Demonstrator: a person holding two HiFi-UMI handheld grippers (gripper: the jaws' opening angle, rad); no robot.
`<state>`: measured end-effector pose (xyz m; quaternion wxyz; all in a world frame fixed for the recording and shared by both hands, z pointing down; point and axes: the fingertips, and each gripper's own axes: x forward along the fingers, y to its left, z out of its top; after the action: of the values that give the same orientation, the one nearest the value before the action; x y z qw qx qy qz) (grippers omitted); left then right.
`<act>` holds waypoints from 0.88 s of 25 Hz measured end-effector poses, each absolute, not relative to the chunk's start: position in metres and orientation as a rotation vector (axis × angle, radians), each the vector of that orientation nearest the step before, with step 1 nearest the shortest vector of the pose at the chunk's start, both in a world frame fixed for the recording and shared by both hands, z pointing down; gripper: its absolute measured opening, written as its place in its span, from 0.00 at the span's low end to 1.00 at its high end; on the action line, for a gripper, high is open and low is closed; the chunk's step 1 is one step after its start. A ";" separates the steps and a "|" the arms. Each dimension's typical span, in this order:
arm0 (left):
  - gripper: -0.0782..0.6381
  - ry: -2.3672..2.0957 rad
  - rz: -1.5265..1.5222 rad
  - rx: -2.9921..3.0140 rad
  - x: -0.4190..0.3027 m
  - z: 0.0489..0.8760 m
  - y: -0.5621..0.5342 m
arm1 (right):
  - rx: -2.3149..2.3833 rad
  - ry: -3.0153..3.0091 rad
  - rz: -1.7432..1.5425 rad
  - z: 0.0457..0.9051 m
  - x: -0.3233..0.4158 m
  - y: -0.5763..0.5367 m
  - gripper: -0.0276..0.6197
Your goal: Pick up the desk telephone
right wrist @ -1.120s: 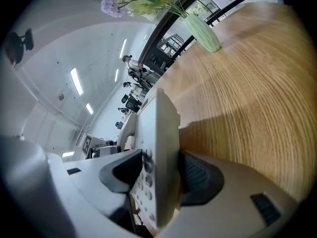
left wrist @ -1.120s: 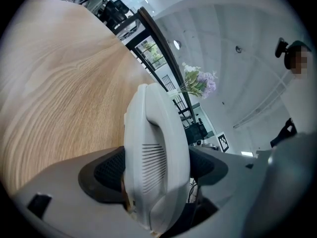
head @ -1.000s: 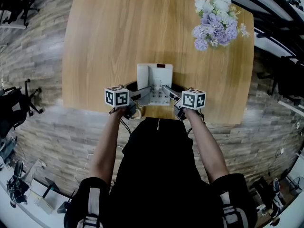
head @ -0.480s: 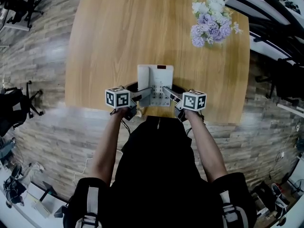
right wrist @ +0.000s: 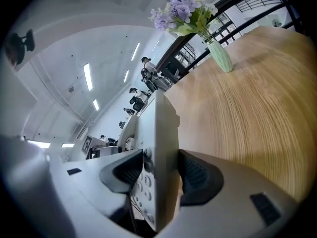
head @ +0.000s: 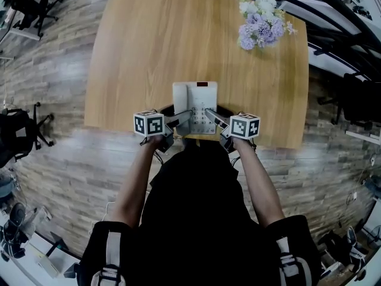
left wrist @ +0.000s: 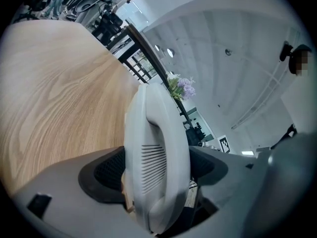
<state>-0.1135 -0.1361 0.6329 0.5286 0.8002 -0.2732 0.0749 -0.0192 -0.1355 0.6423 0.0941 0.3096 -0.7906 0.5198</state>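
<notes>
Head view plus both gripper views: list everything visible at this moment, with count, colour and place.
desk telephone: one, white, at the near edge of the table, in front of the person
table: one, light wood, middle of the head view
flowers: one bunch, purple and white, far right corner of the table
vase: one, pale green, under the flowers
office chairs: at least two, black, on the floor at left
floor: grey-brown planks, around the table
left hand-held gripper: one, grey with a black-and-white marker cube, closed on the telephone's handset side
right hand-held gripper: one, same colours, closed on the telephone's keypad side
person's arms: two, bare forearms, black clothing, bottom of the head view
</notes>
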 end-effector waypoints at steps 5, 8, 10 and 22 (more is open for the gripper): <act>0.65 -0.654 0.182 1.955 -0.121 0.621 -0.121 | 0.943 -2.379 1.504 0.630 -0.027 -0.119 0.41; 0.65 -0.655 0.185 1.983 -0.124 0.614 -0.114 | 0.962 -2.395 1.500 0.624 -0.031 -0.109 0.41; 0.65 -0.654 0.189 1.995 -0.124 0.610 -0.109 | 0.971 -2.400 1.497 0.621 -0.032 -0.103 0.41; 0.65 -0.695 0.210 2.031 -0.112 0.596 -0.103 | 0.956 -2.430 1.455 0.608 -0.020 -0.096 0.41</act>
<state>-0.1117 -0.1032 0.5961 0.4725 0.8299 -0.2841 0.0856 -0.0200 -0.0962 0.6081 0.0761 0.3191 -0.8104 0.4854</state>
